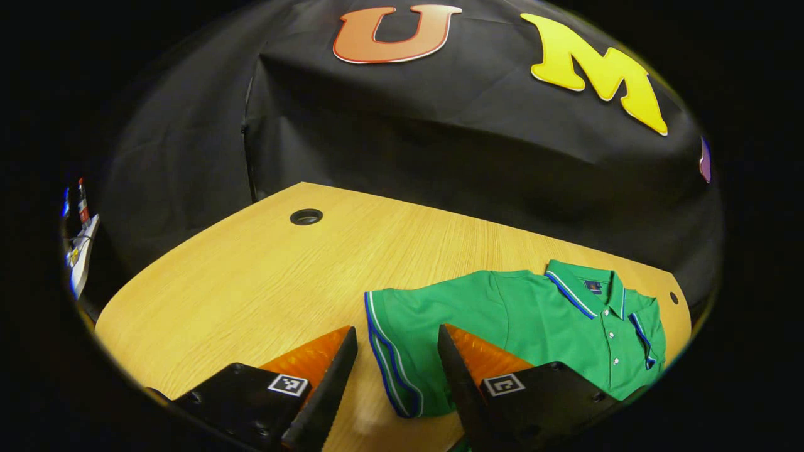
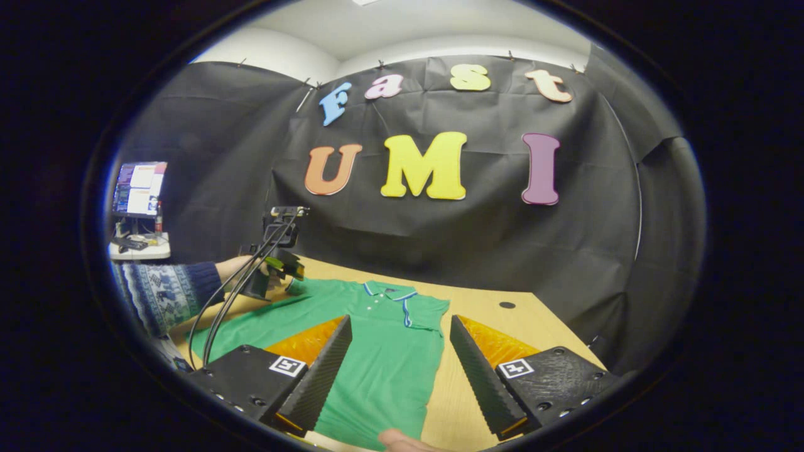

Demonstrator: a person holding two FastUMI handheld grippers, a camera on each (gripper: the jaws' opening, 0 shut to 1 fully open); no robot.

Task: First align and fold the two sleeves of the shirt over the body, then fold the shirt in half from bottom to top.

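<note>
On the wooden table (image 1: 251, 276) the green polo shirt (image 2: 377, 351) lies flat, face up, collar (image 1: 587, 285) toward the cloth wall. In my left gripper view the near sleeve (image 1: 396, 351) is spread outward, its striped cuff between the 2 fingers of my left gripper (image 1: 397, 376), which stand apart and hold nothing. My right gripper (image 2: 400, 370) hovers above the shirt's lower body, its fingers also apart; the far sleeve (image 2: 427, 314) looks folded over the chest. I judge the near sleeve wants folding: I should pinch the cuff edge only, lift low, and lay it straight over the body without dragging the shirt.
</note>
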